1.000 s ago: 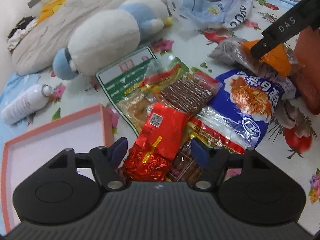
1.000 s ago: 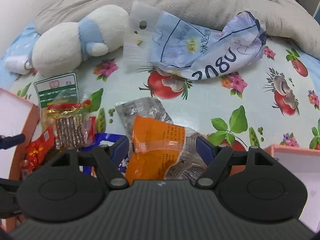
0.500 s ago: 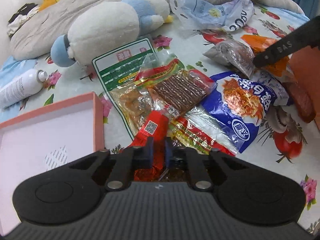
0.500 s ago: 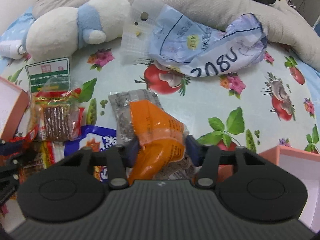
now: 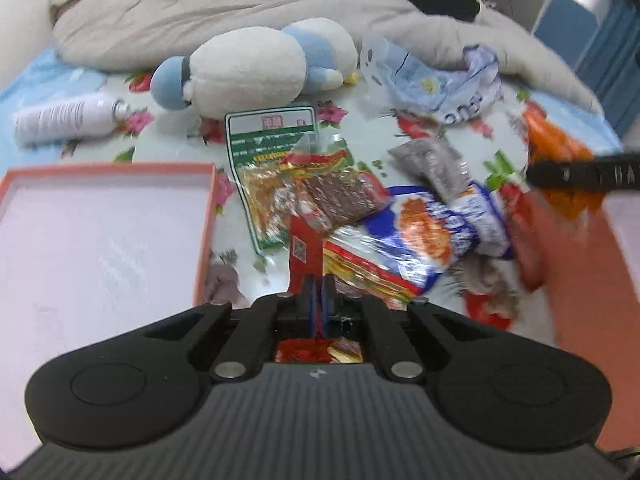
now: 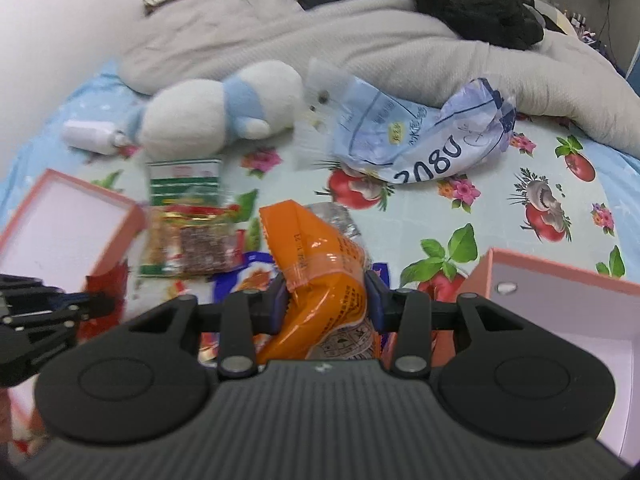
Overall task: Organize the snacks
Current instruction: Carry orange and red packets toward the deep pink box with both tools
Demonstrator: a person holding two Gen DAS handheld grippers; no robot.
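My left gripper is shut on a red foil snack packet and holds it above the snack pile. My right gripper is shut on an orange snack packet, lifted off the cloth. The pile holds a blue packet, a brown-strip packet, a green-and-white packet and a grey packet. A pink box lies left of the pile. A second pink box lies right of my right gripper.
A white-and-blue plush toy lies behind the pile, with a white spray bottle to its left. A crumpled pale-blue plastic bag and a grey blanket lie further back. The fruit-print cloth covers the surface.
Both grippers closed on their packets and lifted them. The left one now holds the red packet higher, nearer the left box. The right one raised the orange packet beside the right box.
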